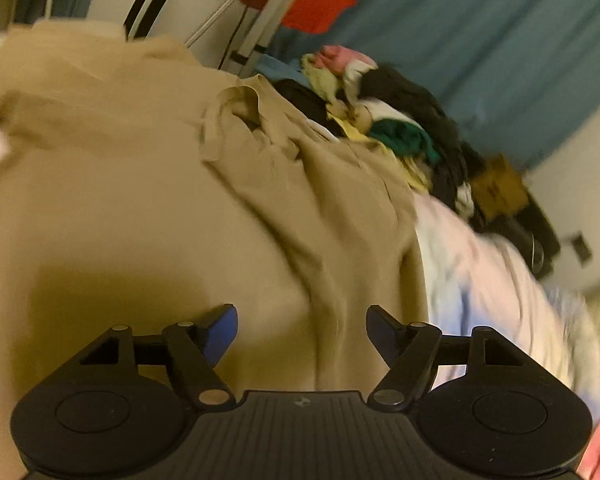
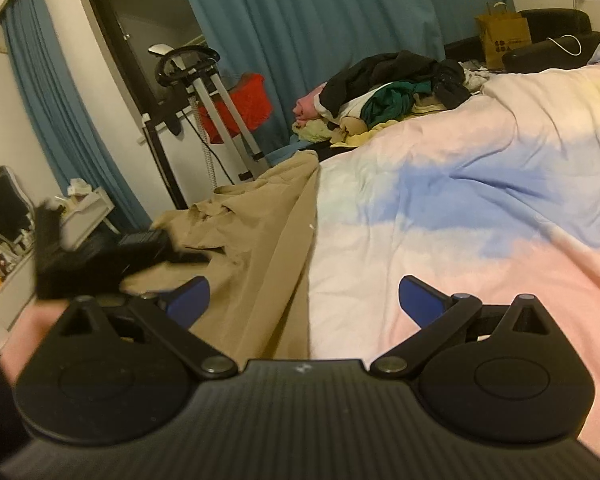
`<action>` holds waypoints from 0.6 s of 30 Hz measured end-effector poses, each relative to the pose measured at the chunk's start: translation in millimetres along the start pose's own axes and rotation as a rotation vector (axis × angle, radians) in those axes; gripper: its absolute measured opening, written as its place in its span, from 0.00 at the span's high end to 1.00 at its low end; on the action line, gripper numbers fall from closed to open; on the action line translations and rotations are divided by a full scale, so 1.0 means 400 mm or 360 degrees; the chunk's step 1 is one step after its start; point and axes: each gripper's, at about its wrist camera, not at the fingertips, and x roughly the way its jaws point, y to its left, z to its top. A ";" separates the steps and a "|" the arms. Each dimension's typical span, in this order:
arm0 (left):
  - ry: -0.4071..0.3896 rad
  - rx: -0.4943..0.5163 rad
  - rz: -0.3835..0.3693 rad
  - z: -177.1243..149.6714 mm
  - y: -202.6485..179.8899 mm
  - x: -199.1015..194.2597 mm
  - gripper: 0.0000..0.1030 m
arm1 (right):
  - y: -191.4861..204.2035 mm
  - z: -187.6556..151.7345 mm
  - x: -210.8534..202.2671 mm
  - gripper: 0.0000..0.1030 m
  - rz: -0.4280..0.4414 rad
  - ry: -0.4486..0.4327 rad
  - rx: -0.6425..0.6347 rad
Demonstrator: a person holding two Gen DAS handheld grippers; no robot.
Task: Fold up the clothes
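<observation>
Tan soft garment (image 1: 148, 208) spread on the pastel bedspread (image 2: 480, 184), long axis running away toward the heaped clothes pile (image 2: 392, 92), creased collar farthest, left gripper (image 1: 302, 330) and right gripper (image 2: 304, 300) both spread, holding nothing.

Teal curtains (image 2: 300, 20) hang along the far wall. A brown paper bag (image 2: 504, 38) stands far right, an exercise machine (image 2: 204, 92) left, beside a red cloth (image 2: 244, 104).

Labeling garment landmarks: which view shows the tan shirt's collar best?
Left wrist view: the tan shirt fills the frame and its collar sits near centre, though motion-blurred. The right wrist view shows the shirt only obliquely along the bedspread edge, collar small and crumpled.
</observation>
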 end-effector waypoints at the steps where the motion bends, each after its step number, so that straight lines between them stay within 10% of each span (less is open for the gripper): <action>1: -0.0027 -0.0019 0.0008 0.011 -0.007 0.037 0.30 | -0.003 0.001 0.017 0.00 -0.0014 0.0004 0.0005; 3: -0.0116 -0.0023 0.0056 0.039 -0.013 0.086 0.32 | -0.015 0.004 0.054 0.00 -0.0031 0.0022 0.0039; 7: -0.0192 0.0054 0.0140 0.088 -0.037 0.147 0.96 | -0.033 0.000 0.110 0.00 -0.0041 0.0042 0.0083; 14: -0.0280 0.0551 0.0509 0.057 -0.121 0.205 0.95 | -0.038 -0.011 0.161 0.00 -0.0059 0.0051 0.0044; 18: -0.0265 0.0563 0.0426 0.035 -0.118 0.154 0.69 | -0.038 -0.015 0.170 0.00 -0.0047 0.0062 0.0032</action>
